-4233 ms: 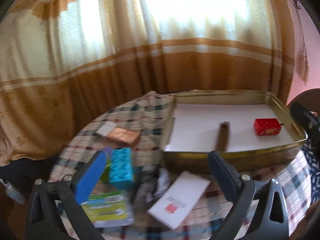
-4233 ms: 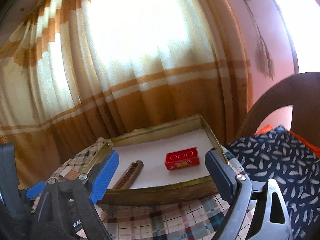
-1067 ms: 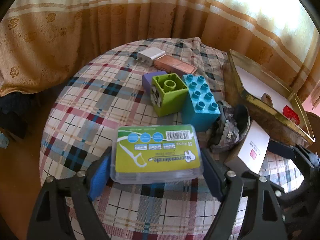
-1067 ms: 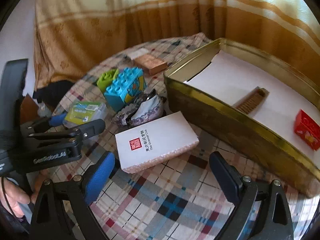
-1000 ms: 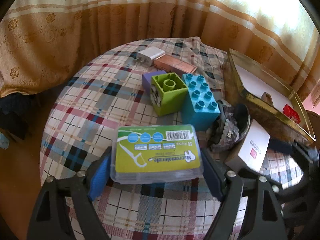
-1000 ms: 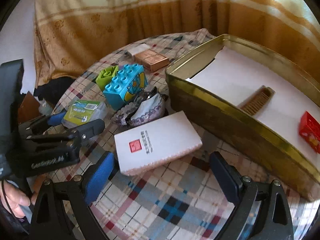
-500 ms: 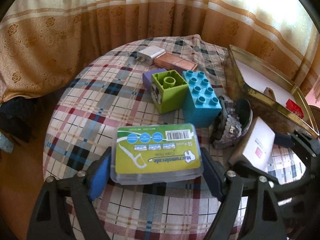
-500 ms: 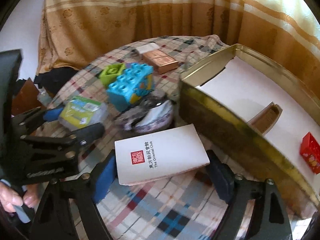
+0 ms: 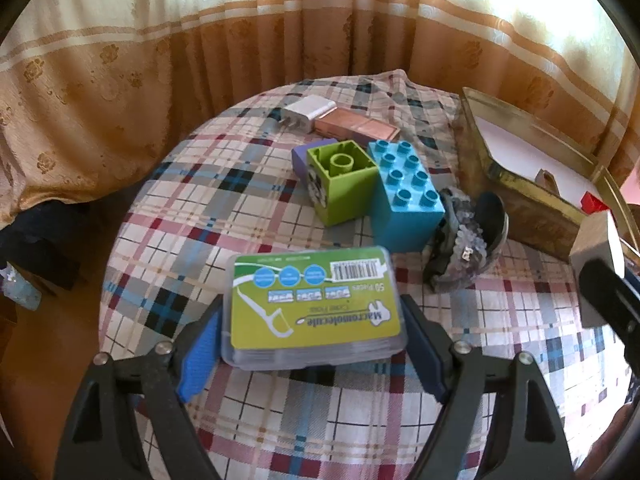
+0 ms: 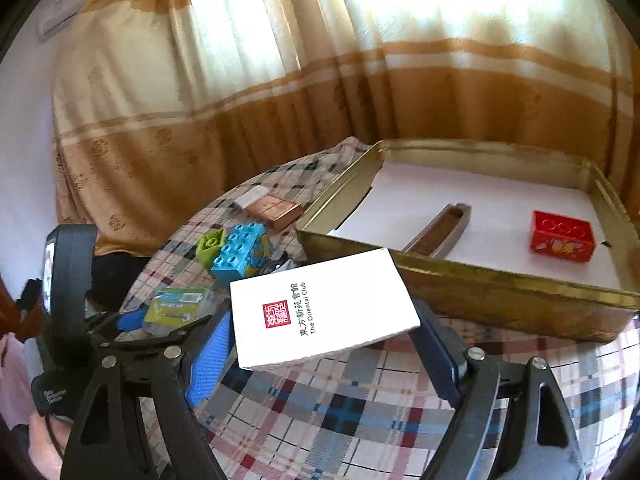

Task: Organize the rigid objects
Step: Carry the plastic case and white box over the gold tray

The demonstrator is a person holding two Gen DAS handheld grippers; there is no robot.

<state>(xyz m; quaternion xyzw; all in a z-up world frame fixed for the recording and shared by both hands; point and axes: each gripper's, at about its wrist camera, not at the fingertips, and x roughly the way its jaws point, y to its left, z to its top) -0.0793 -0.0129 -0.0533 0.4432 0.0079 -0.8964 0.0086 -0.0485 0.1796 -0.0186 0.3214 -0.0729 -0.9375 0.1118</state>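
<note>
The right gripper (image 10: pixel 322 344) has just been closing, and its fingers (image 10: pixel 210 354) are now clamped on the 2 long edges of the white box (image 10: pixel 322 308) with the red seal. A second ago that box lay flat on the checked cloth with the fingers standing clear of it; now it is tilted, its far end raised against the side of the gold tin (image 10: pixel 500 284), so it appears to be off the bench (image 10: pixel 360 432). In the left wrist view the same box (image 9: pixel 596 236) shows at the right edge, held up beside the tin (image 9: pixel 520 188).

The left gripper (image 9: pixel 312 332) has hardly moved. Its fingers (image 9: pixel 198 352) press on both sides of the floss pick case (image 9: pixel 314 308), which looks lifted a little above the cloth, much as it did a second ago.

So 2 of the loose things are in hand at once. The tin holds the red brick (image 10: pixel 560 236) and the brown comb (image 10: pixel 440 228) on its white liner, with bare liner between and around them. My judgement is that the white box goes there next: it needs to clear the near wall and come down flat, away from the comb.

Left on the cloth are the green block (image 9: pixel 340 180), the blue block (image 9: pixel 406 196), a purple one behind them, the hair clip (image 9: pixel 464 244), the copper case (image 9: pixel 358 130) and the white charger (image 9: pixel 308 114).
</note>
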